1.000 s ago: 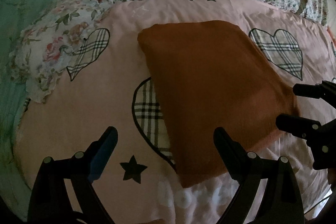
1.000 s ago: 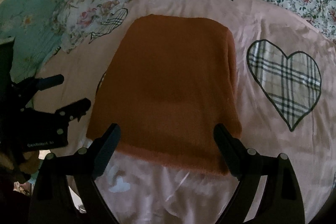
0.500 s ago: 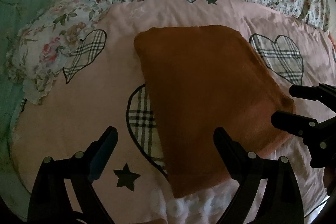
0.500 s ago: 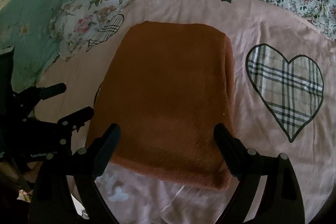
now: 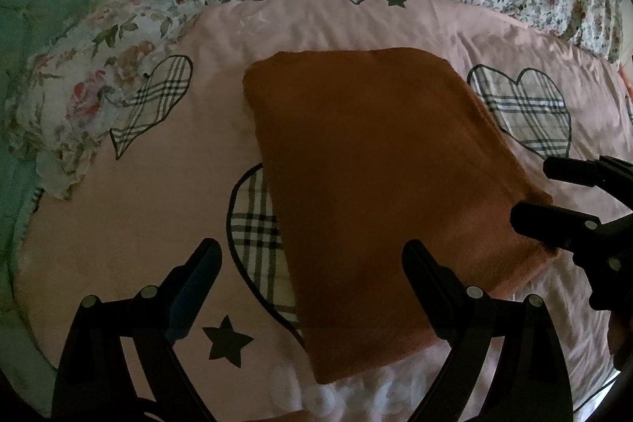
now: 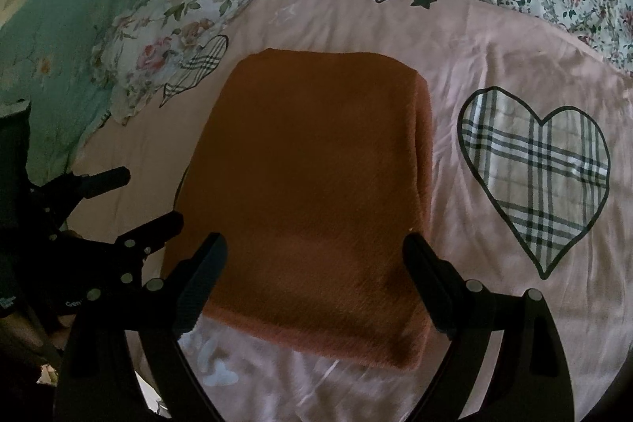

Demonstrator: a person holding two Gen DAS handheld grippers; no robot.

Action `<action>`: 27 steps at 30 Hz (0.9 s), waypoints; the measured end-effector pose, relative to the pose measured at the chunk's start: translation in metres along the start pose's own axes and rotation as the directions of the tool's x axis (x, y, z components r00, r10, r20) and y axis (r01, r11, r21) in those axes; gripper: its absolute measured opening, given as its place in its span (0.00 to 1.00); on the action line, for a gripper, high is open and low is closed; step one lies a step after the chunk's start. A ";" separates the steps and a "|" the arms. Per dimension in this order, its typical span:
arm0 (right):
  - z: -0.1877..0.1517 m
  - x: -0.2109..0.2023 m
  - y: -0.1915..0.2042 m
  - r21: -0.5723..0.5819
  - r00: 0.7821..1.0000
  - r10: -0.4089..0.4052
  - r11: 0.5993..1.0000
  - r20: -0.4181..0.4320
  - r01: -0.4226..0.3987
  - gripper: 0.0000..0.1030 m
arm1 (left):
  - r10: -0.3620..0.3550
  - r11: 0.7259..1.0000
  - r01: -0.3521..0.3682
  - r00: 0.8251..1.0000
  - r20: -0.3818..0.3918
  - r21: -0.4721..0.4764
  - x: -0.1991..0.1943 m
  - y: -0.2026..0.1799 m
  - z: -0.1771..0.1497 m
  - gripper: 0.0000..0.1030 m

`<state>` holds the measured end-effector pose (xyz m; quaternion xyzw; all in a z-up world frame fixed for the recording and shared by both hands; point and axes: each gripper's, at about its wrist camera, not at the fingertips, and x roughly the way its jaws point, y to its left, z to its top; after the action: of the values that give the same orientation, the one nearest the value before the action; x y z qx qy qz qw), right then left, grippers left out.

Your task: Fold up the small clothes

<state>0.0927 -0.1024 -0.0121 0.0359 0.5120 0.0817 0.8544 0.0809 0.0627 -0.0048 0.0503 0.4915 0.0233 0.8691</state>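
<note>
With both tongs spread and empty over the near edge of the folded orange garment (image 6: 312, 200) on the pink sheet (image 6: 494, 66), I'd pinch each near corner through every layer.

Only one bit of lettering shows: white print on the black body of the left gripper (image 6: 114, 200), seen in the right wrist view, low and to the left of the right gripper (image 6: 314, 275). Reads "Gen", then it's cut off by the right claw's own frame (rest hidden, can't make out more). A fainter white mark sits further left on the same body, too small and dim to read. Nothing legible in the left wrist view.
</note>
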 end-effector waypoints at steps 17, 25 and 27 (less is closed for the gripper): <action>0.002 0.005 0.001 0.006 1.000 0.003 1.000 -0.010 -0.003 0.88 | 0.000 1.000 0.000 1.000 -0.013 -0.021 0.004 0.005 -0.001 0.91; 0.002 0.003 0.000 0.015 1.000 -0.003 1.000 0.019 0.002 0.88 | -0.011 0.999 0.011 1.000 -0.016 -0.036 0.005 0.008 -0.001 0.91; 0.004 0.002 -0.006 0.028 0.999 -0.005 1.000 0.038 0.004 0.88 | -0.019 0.999 0.019 1.000 -0.017 -0.050 0.006 0.012 0.001 0.91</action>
<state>0.0981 -0.1080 -0.0130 0.0482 0.4968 0.0717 0.8636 0.0845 0.0756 -0.0082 0.0238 0.4989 0.0277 0.8659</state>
